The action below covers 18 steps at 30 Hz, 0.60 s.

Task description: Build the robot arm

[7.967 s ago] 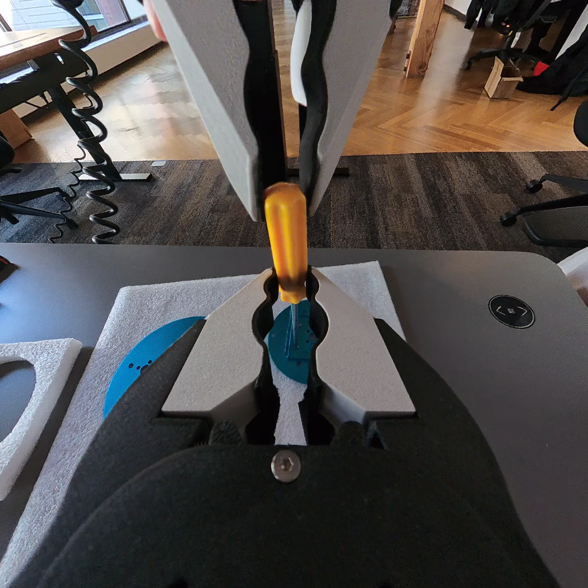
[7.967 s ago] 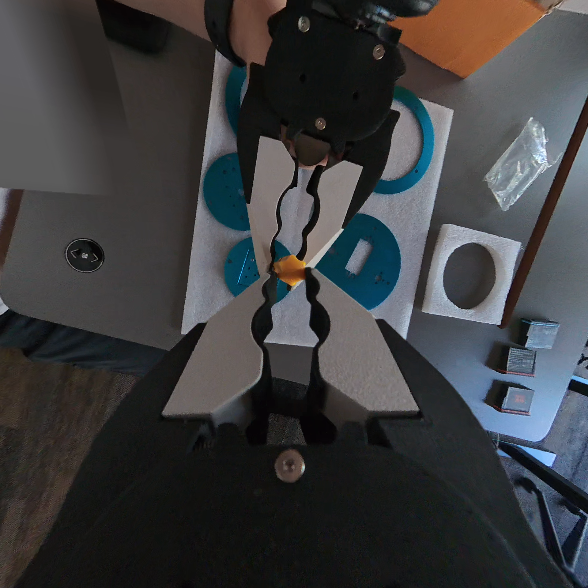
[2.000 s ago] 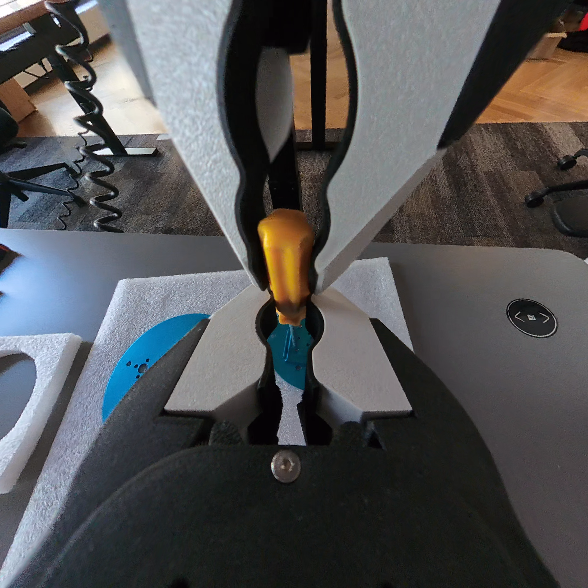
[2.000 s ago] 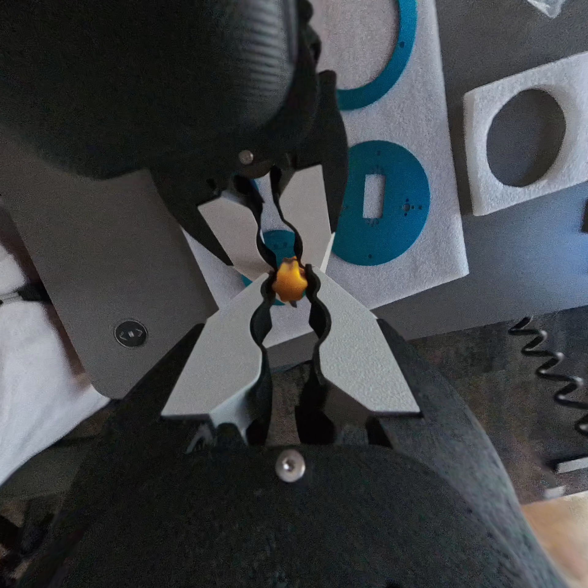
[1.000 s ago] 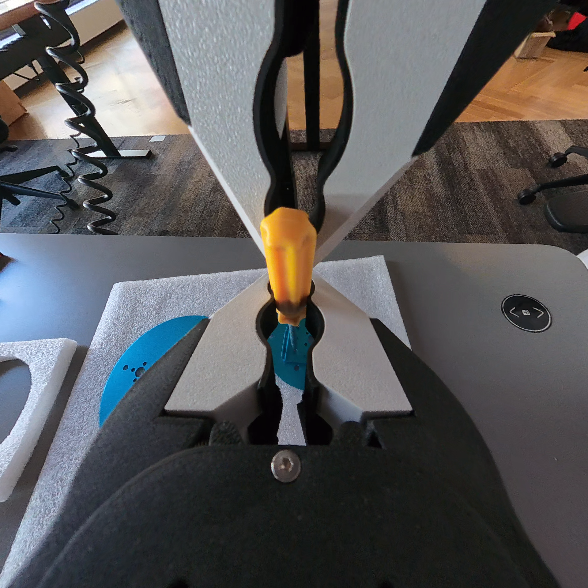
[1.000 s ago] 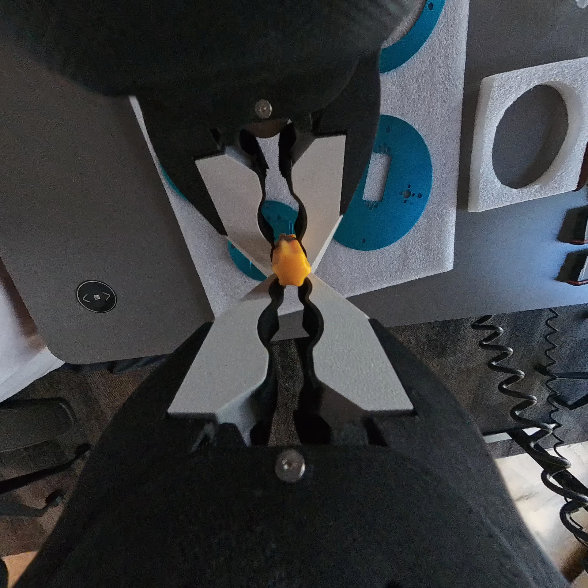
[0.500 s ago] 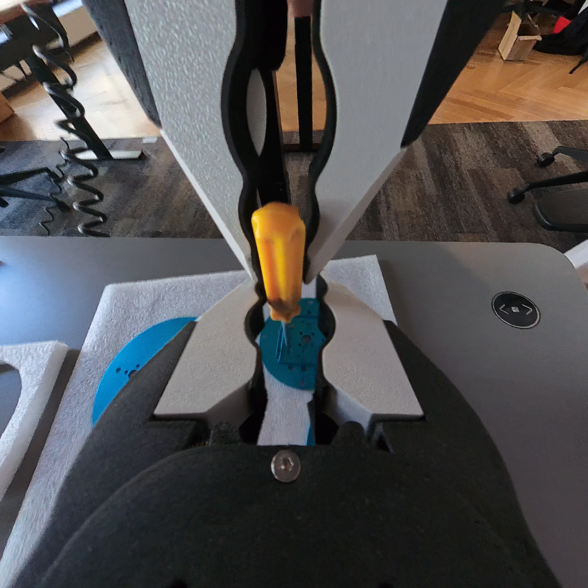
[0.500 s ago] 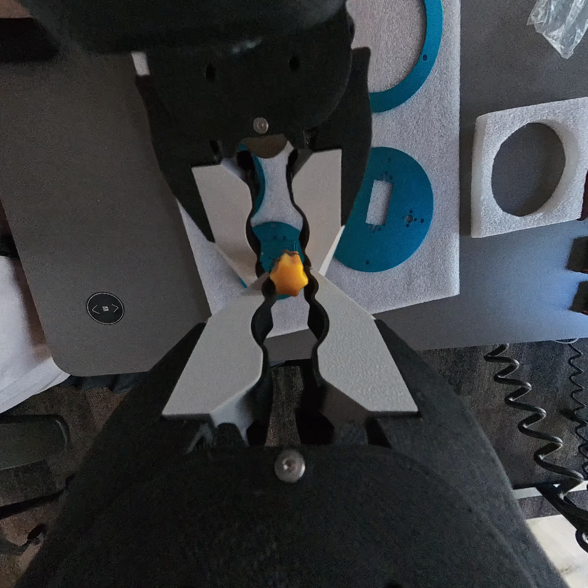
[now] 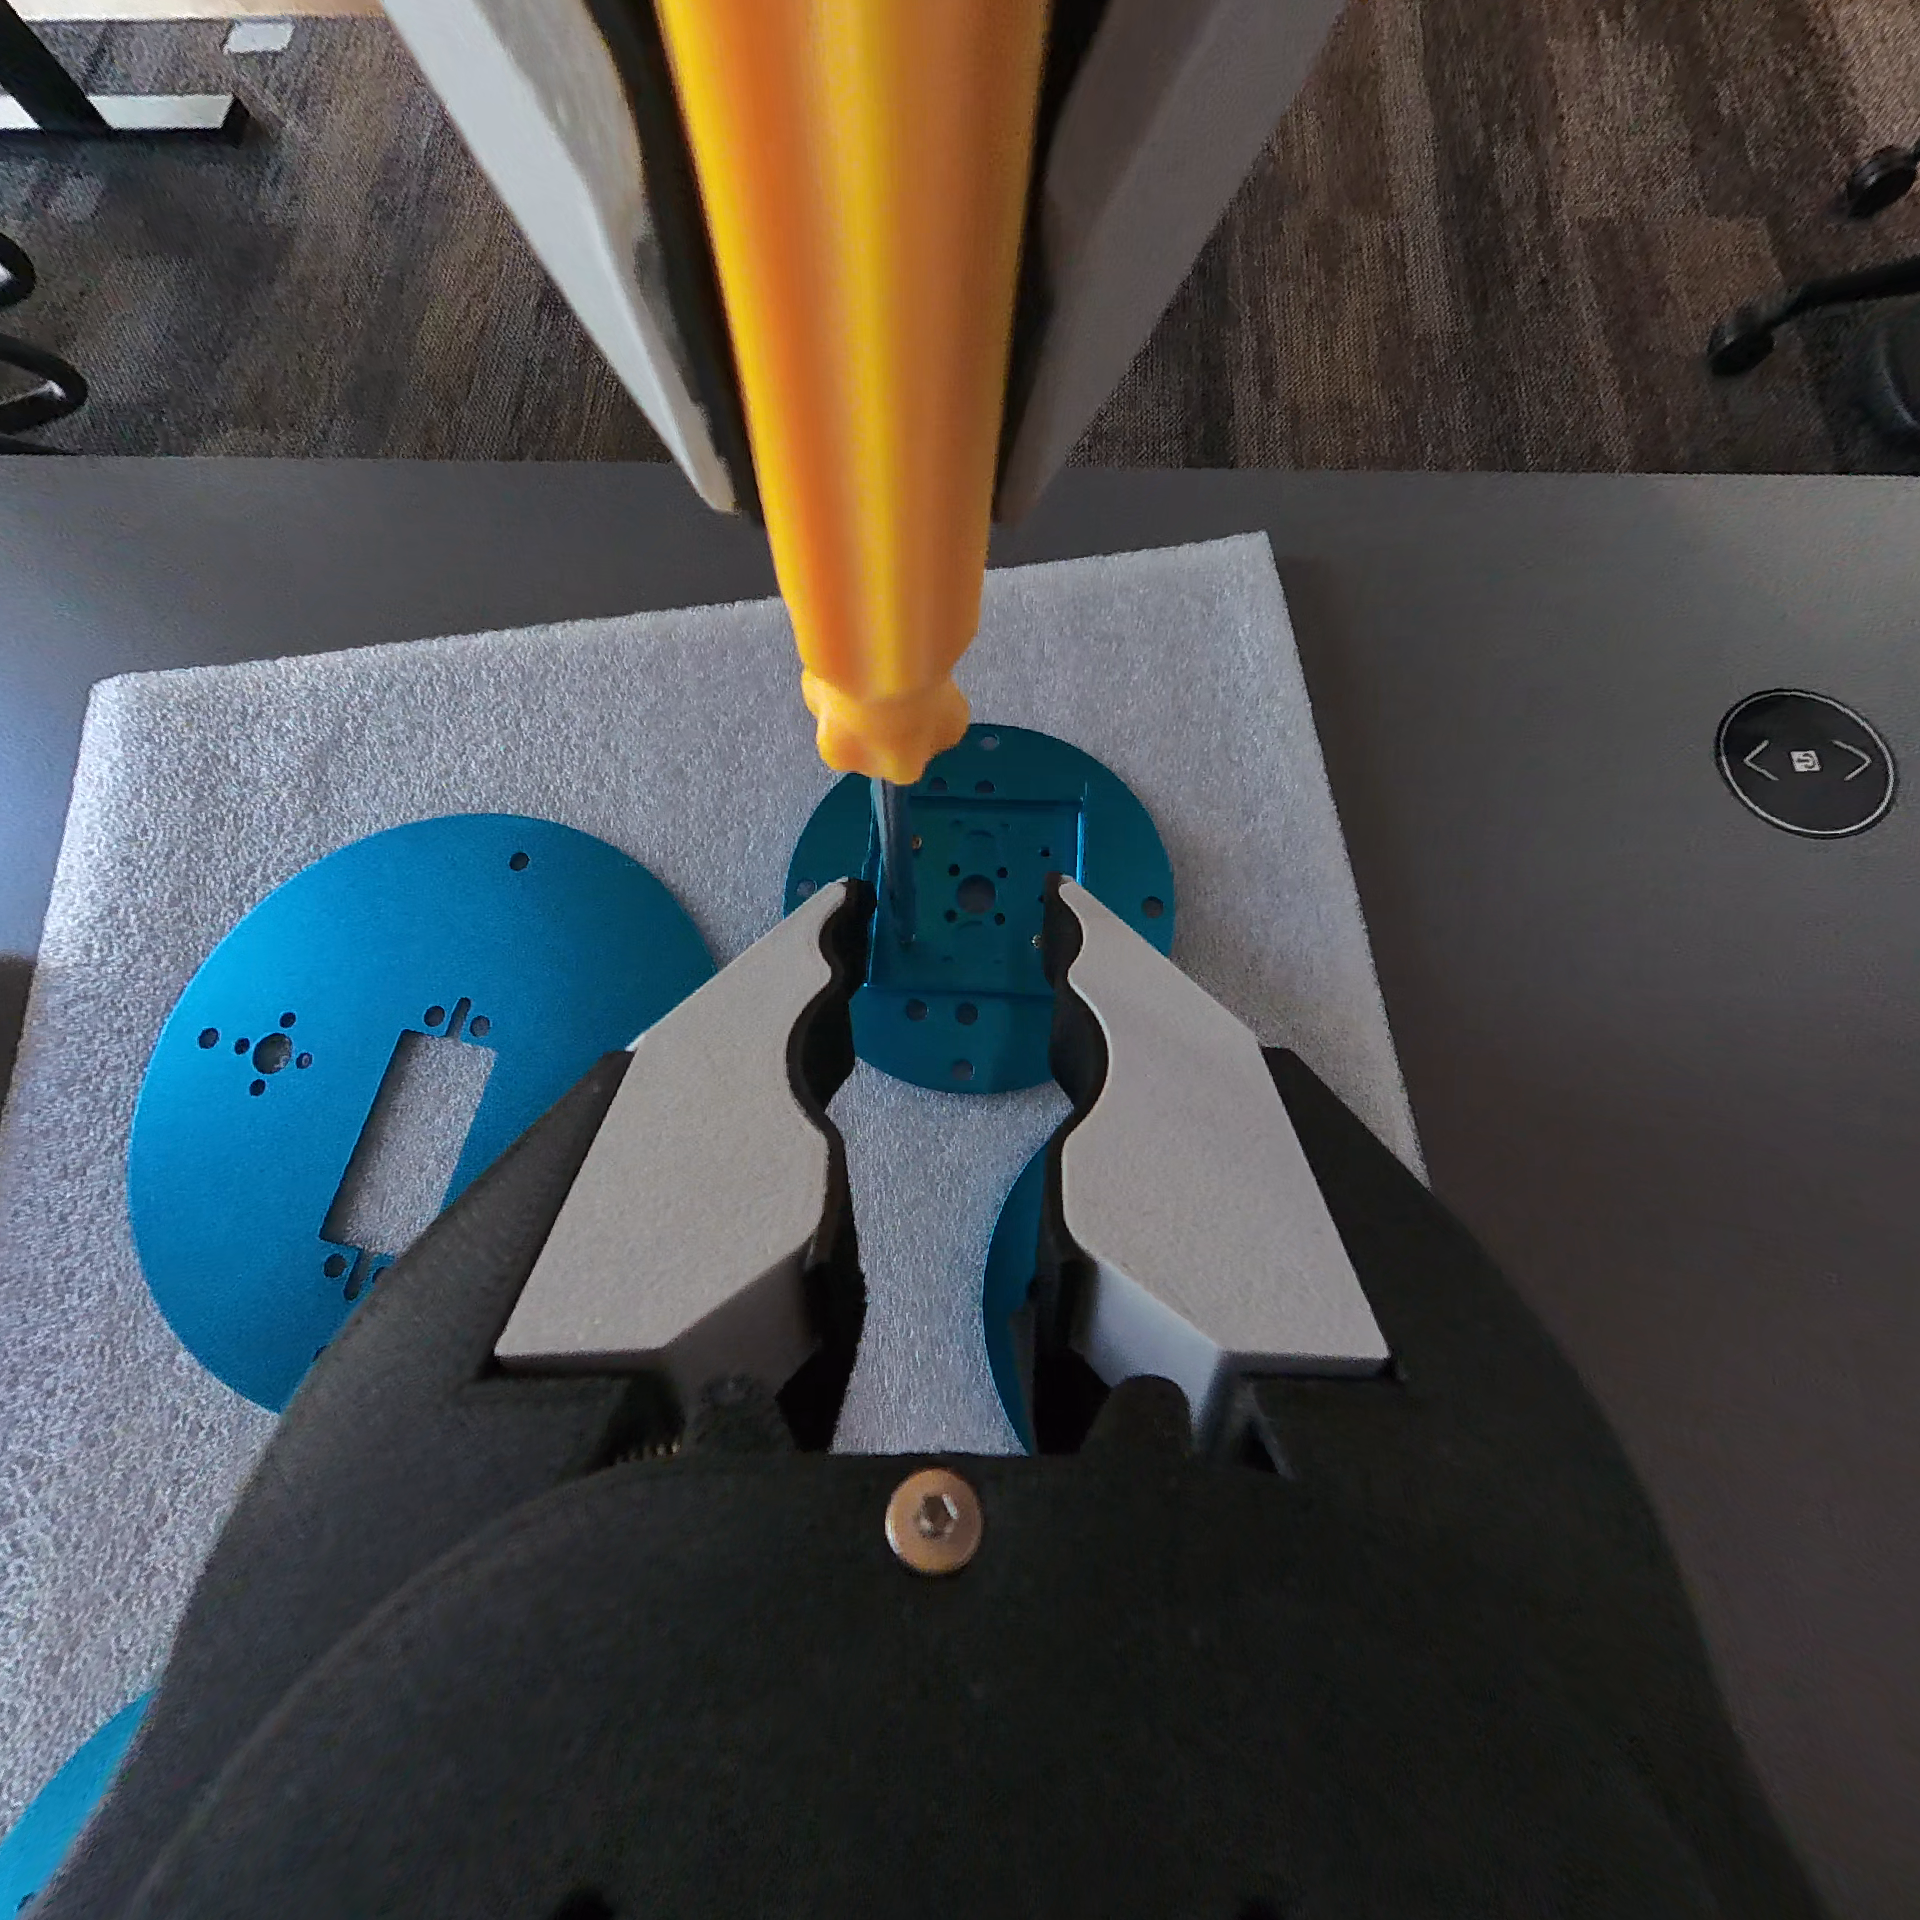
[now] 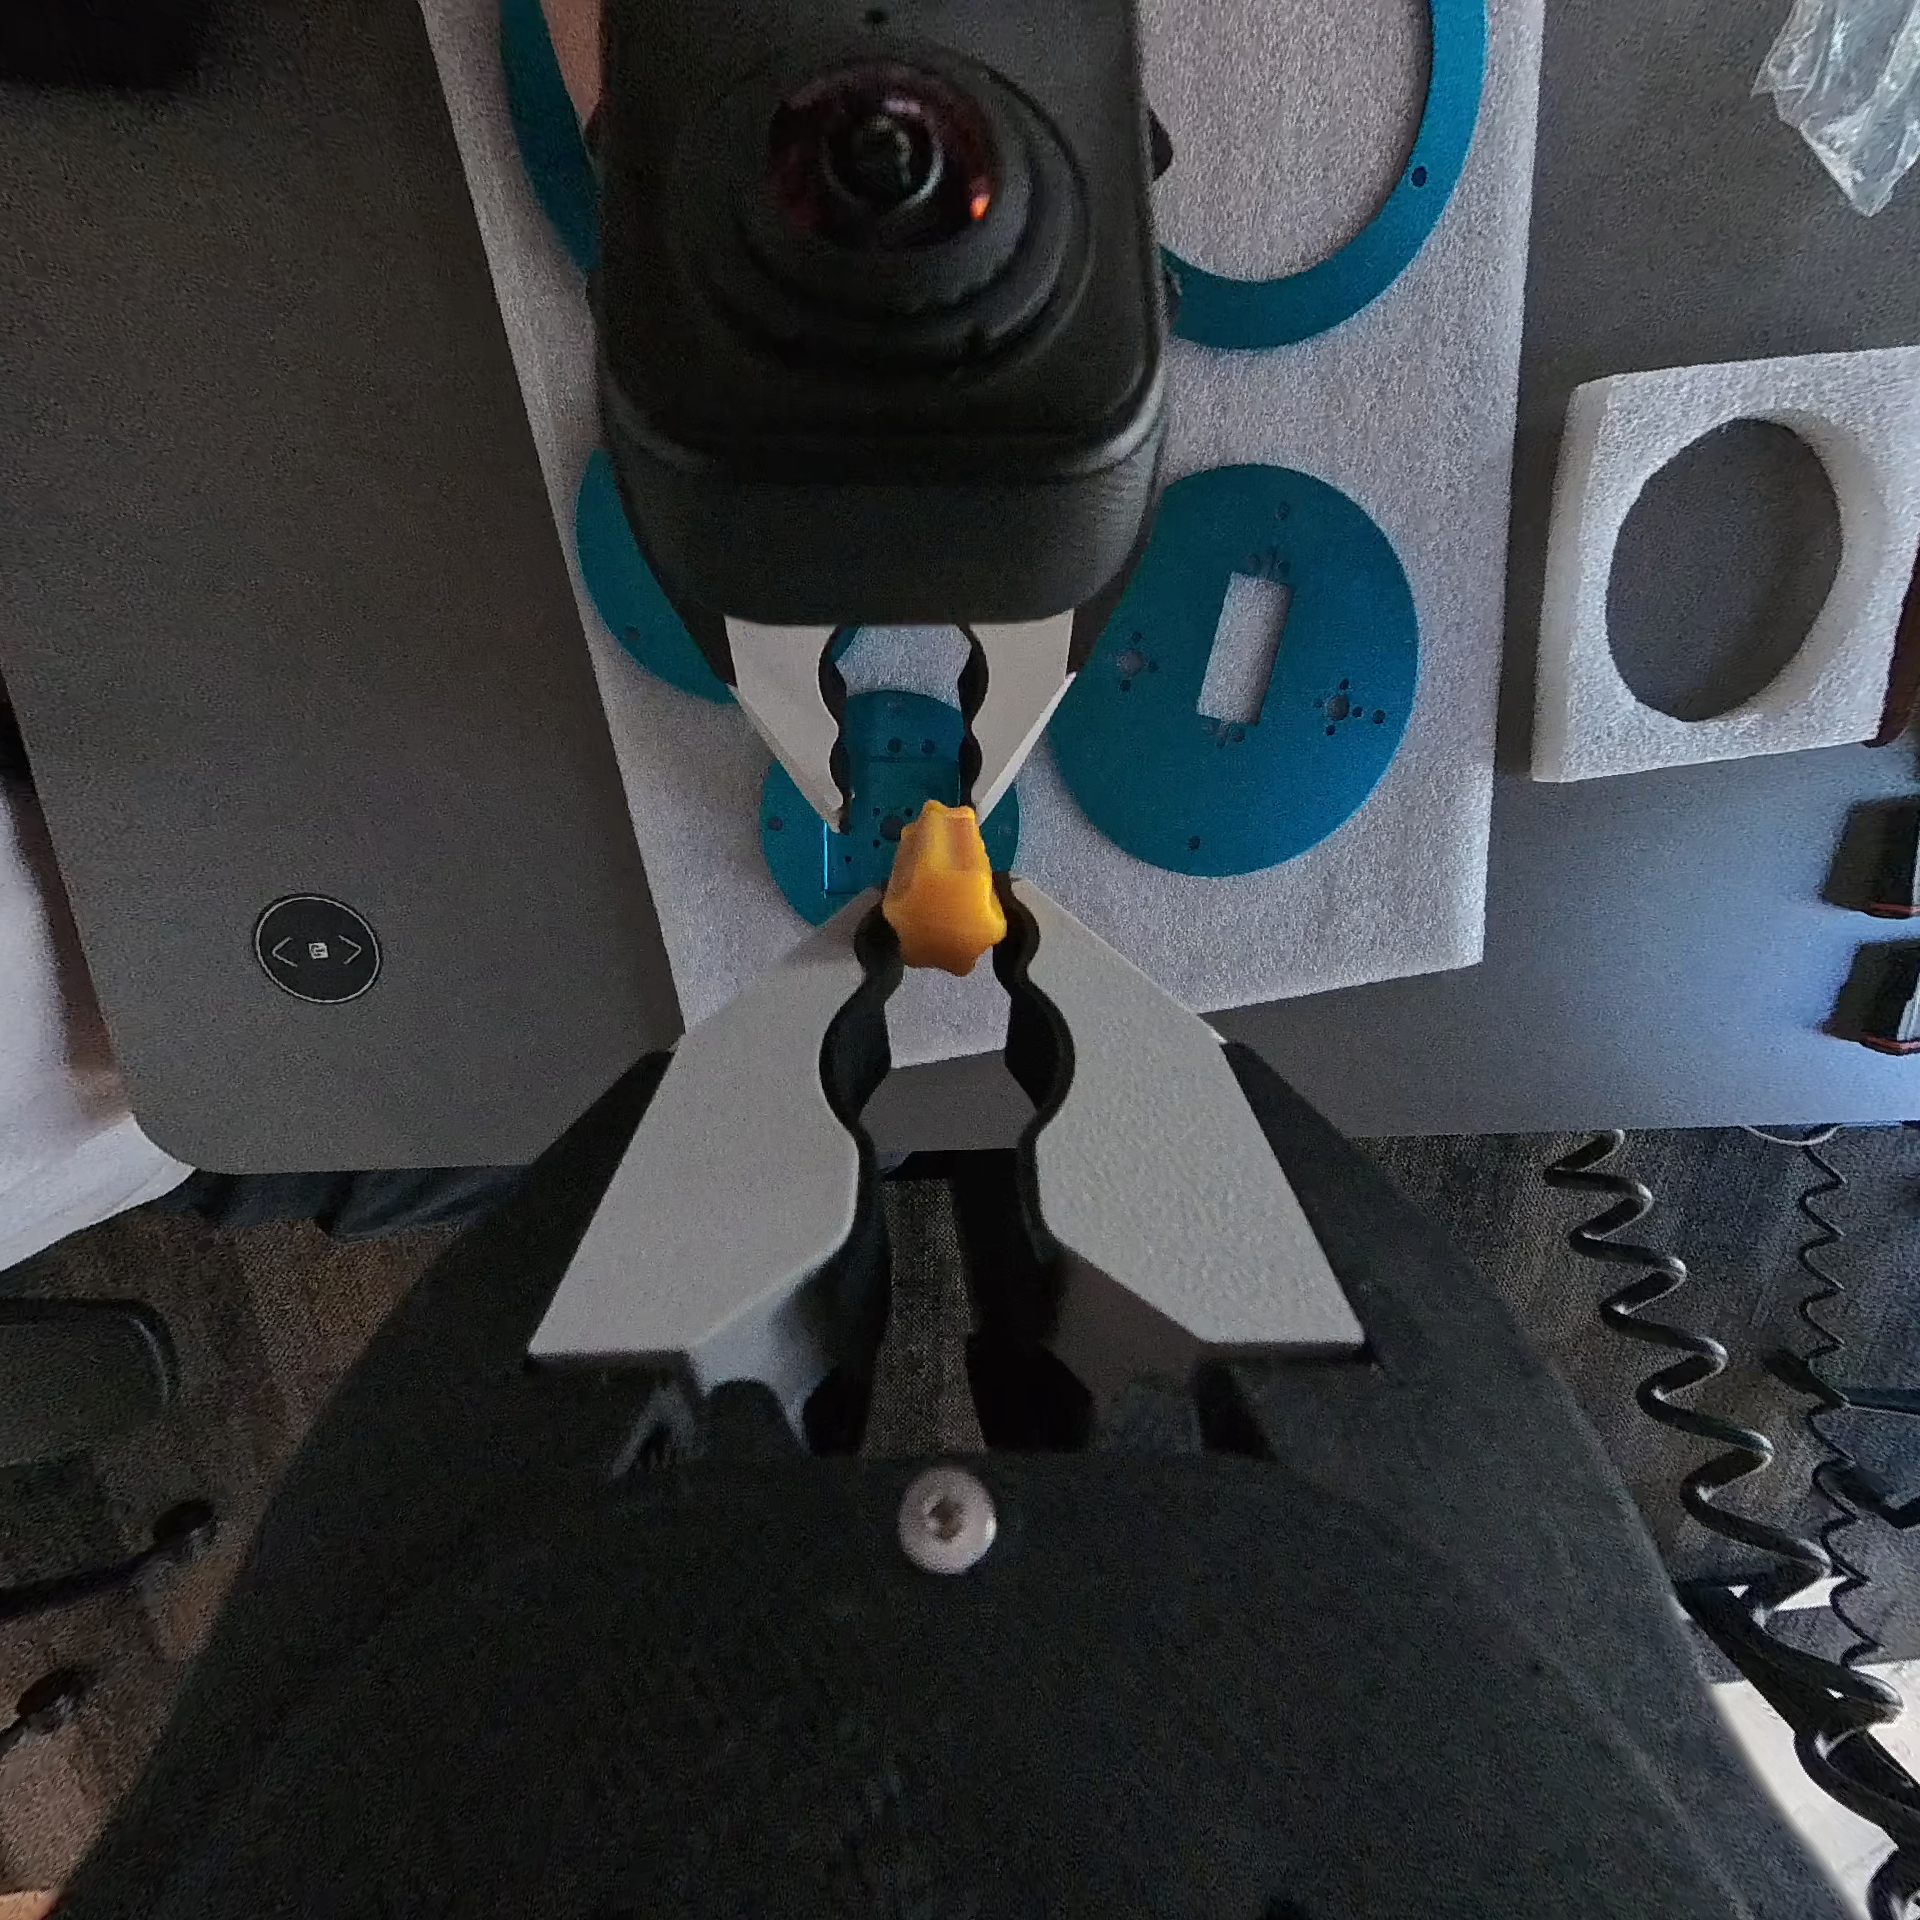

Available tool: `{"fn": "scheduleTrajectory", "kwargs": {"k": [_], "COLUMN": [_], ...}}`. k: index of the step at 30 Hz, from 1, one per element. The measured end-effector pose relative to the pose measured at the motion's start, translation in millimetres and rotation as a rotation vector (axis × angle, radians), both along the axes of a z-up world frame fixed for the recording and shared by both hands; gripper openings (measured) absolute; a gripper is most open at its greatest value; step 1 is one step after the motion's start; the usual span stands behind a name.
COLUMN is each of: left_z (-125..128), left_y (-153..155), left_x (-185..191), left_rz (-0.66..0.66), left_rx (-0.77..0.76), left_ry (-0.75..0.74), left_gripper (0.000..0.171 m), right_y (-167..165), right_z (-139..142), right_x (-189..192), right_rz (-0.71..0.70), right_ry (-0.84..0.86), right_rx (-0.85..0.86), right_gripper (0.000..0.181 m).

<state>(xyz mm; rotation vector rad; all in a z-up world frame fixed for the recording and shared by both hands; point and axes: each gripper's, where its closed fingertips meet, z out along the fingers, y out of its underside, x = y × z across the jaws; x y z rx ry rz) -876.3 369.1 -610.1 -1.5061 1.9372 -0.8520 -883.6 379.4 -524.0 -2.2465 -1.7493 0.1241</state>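
My right gripper point(image 10: 940, 904) is shut on the orange handle of a small screwdriver point(image 10: 943, 899) and holds it nearly upright. In the left wrist view the screwdriver point(image 9: 883, 416) comes down from the top, and its thin shaft ends inside a blue U-shaped bracket point(image 9: 971, 935). The bracket stands on a small blue disc point(image 9: 1132, 883) on a white foam sheet point(image 9: 520, 727). My left gripper point(image 9: 951, 899) has one finger on each side of the bracket and looks closed on it. It also shows in the right wrist view point(image 10: 904, 816), under its black camera housing.
A large blue disc with a rectangular cutout point(image 9: 312, 1039) lies to the left on the foam, and a blue ring point(image 10: 1434, 208) lies farther back. A foam square with a round hole point(image 10: 1714, 561), small dark boxes point(image 10: 1881, 862), a plastic bag point(image 10: 1849, 104) and a round desk button point(image 9: 1806, 762) surround them. My right fingertips sit around 9 centimeters from my left ones.
My left gripper has opened wider and dropped lower, from pinching near the screwdriver shaft to straddling the blue bracket. My right gripper still holds the screwdriver, now closer to the left camera.
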Motion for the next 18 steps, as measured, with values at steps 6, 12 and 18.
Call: {"fn": "scheduleTrajectory", "kwargs": {"k": [6, 12, 18], "left_z": [1.7, 2.4, -0.5], "left_y": [-1.8, -7.2, -3.5], "left_x": [-0.1, -1.8, -1.9], "left_rz": [0.011, -0.014, -0.007], "left_rx": [-0.062, -0.102, -0.017], "left_ry": [-0.003, 0.009, 0.025], "left_gripper": [0.035, 0.049, 0.041], "right_y": [0.1, -1.9, -7.5], "right_z": [-0.1, -0.4, -1.5], "right_x": [0.8, 3.0, 11.0], "right_rz": [0.005, 0.004, -0.023], "right_ry": [-0.004, 0.008, 0.051], "right_rx": [-0.002, 0.01, 0.049], "right_gripper": [0.016, 0.017, 0.015]}}
